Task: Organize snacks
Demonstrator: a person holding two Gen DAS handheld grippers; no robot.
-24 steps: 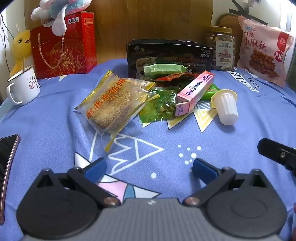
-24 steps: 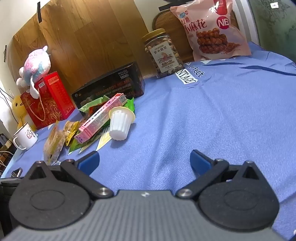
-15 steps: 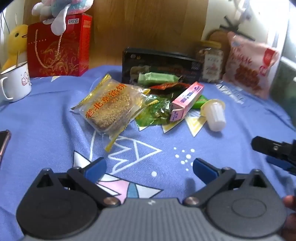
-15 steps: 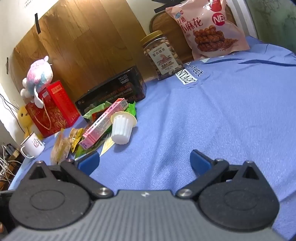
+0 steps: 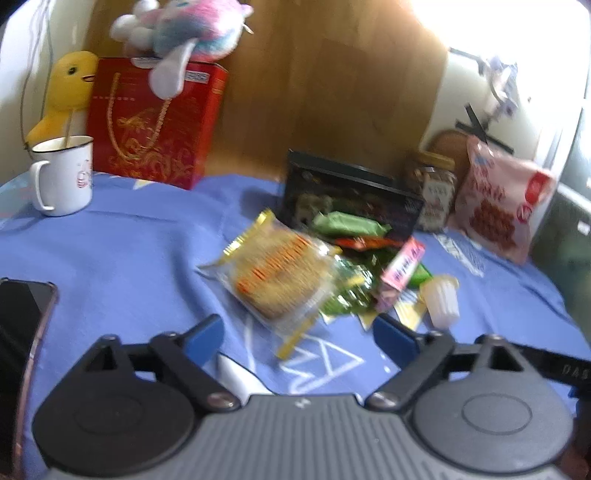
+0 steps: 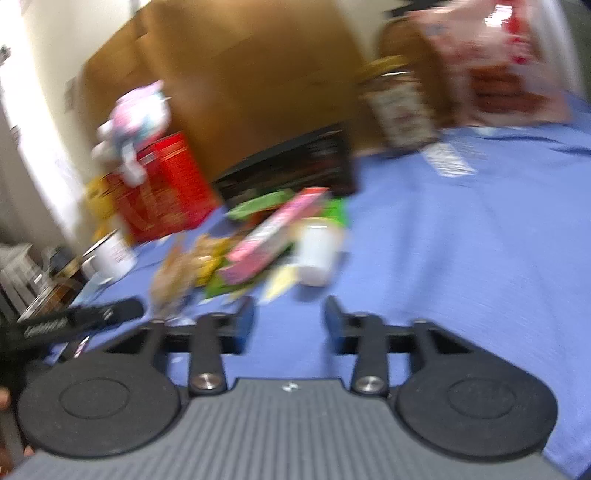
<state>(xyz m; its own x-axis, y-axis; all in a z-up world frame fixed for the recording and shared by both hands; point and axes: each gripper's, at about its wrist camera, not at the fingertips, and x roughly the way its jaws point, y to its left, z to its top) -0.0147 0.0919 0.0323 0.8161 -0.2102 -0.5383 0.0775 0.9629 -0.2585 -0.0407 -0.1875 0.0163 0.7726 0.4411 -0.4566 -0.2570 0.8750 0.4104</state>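
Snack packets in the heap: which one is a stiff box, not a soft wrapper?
The long pink cardboard box, lying propped across the green wrappers.

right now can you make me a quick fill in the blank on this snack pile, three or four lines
1. The plush toy sits on top of the ____ gift box.
2. The white mug stands on the ____ cloth.
3. The long pink box lies between the sesame cake packet and the white ____ cup.

Missing words: red; blue; jelly
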